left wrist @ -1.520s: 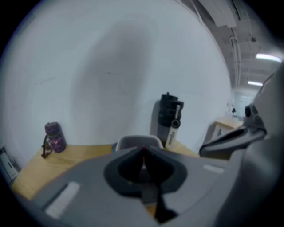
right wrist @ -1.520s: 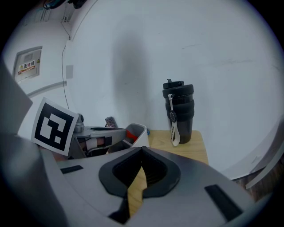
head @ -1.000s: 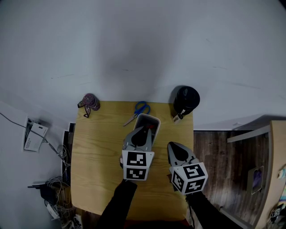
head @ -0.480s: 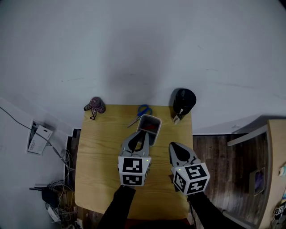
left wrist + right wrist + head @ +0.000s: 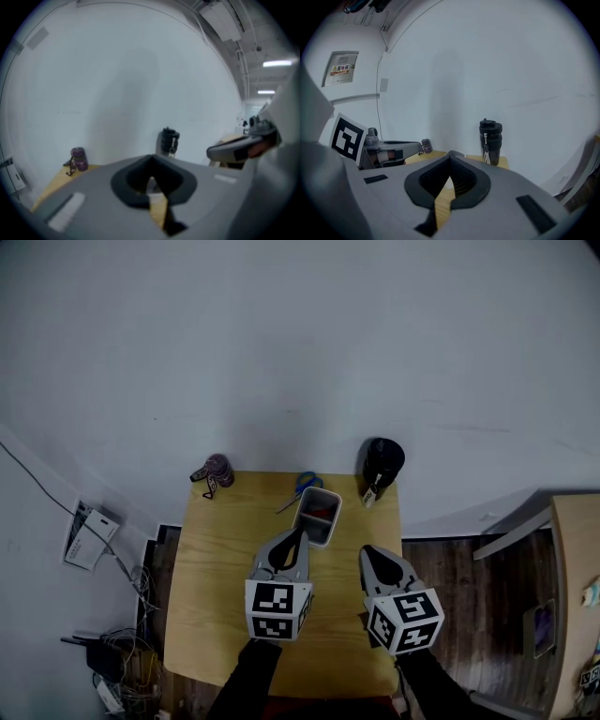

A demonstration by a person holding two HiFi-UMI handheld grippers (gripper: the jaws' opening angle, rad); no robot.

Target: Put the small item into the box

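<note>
Since the earlier frames the left gripper (image 5: 298, 536) has drawn back from over the box (image 5: 321, 534) at centre frame. Its jaws are pressed together on nothing. The right gripper (image 5: 367, 552), at lower right, is likewise closed and empty. A red item (image 5: 323, 512) lies inside the box. Judgement: the placement appears done and only withdrawal remains. Scissors (image 5: 302, 486) lie just beyond the box.

I see white box (image 5: 318, 516) upright, open-topped, just ahead of left gripper (image 5: 299, 536); red item (image 5: 323, 513) lies inside.
</note>
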